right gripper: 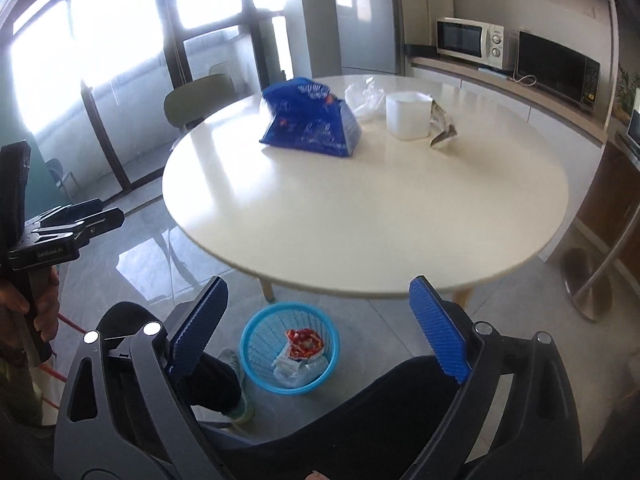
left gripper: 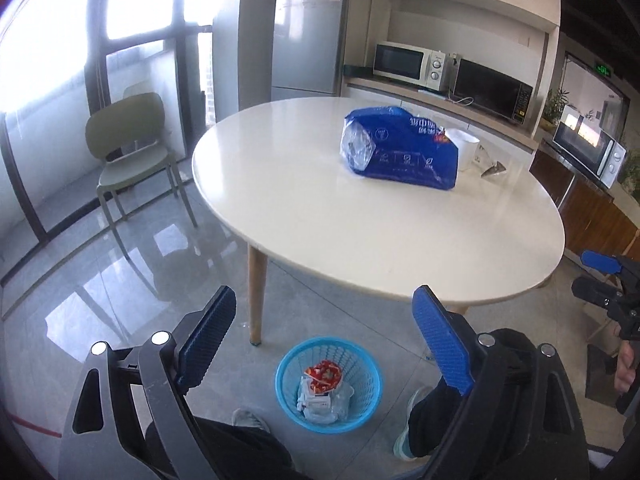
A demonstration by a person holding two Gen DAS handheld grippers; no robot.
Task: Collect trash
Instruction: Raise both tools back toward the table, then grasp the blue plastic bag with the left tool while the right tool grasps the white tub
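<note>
A blue mesh waste basket (left gripper: 329, 384) (right gripper: 290, 348) stands on the floor in front of the round white table (left gripper: 360, 232) (right gripper: 360, 216). It holds a red wrapper (left gripper: 323, 374) (right gripper: 304, 343) and clear plastic. On the table lie a big blue plastic bag (left gripper: 400, 146) (right gripper: 310, 118), a white tub (left gripper: 464, 148) (right gripper: 408, 114), a crumpled clear bag (right gripper: 364, 98) and a silvery wrapper (left gripper: 494, 168) (right gripper: 442, 130). My left gripper (left gripper: 326, 320) and my right gripper (right gripper: 316, 314) both stand open above the basket with nothing between their fingers.
A green chair (left gripper: 128, 148) (right gripper: 200, 98) stands by the window left of the table. A fridge (left gripper: 308, 36), microwaves (left gripper: 412, 64) (right gripper: 470, 40) and a counter are behind it. The person's legs and shoes (left gripper: 416, 420) (right gripper: 236, 392) flank the basket. A metal pole base (right gripper: 588, 288) stands at right.
</note>
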